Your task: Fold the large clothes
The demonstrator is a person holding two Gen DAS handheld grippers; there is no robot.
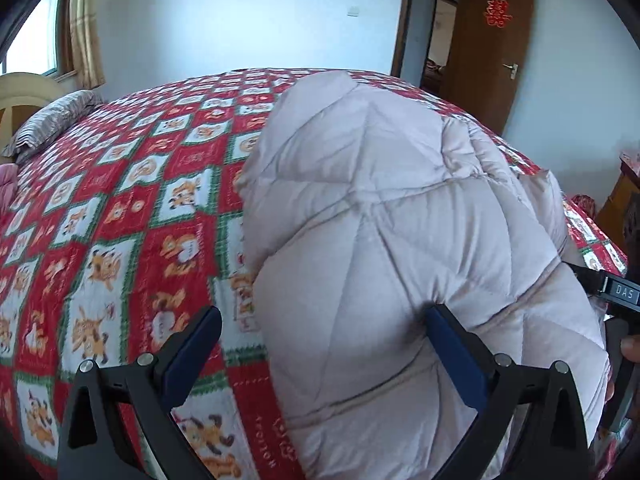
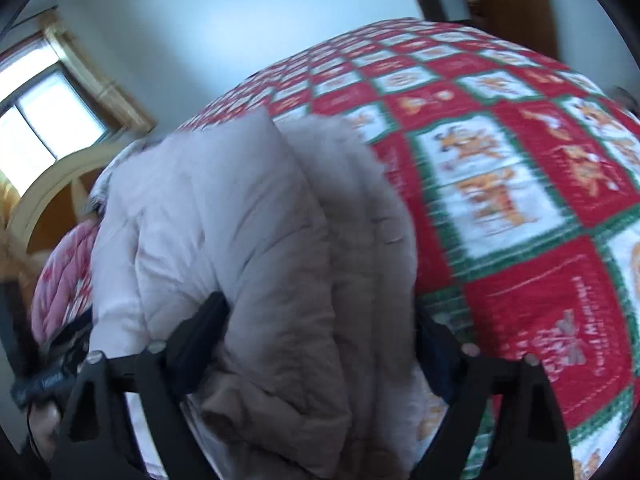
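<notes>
A pale quilted down coat (image 1: 380, 200) lies in a thick folded bundle on the red patterned bedspread (image 1: 120, 208). My left gripper (image 1: 322, 312) stands open across the coat's near left edge. Its right finger (image 1: 452, 352) dents the padding, while its left finger (image 1: 192, 344) hangs over the bedspread. The right wrist view is blurred. There the coat (image 2: 240, 220), with its fur trim (image 2: 360, 184), fills the wide gap of my right gripper (image 2: 322, 310). Both fingers press against the bundle, and the right one is partly hidden behind it.
A striped pillow (image 1: 52, 120) and a curved headboard (image 2: 48, 192) are at the bed's head, below a window (image 2: 40, 120). A brown door (image 1: 492, 40) stands open beyond the far corner. A pink quilt (image 2: 60, 280) lies beside the coat. Bedspread (image 2: 500, 160) stretches to the right.
</notes>
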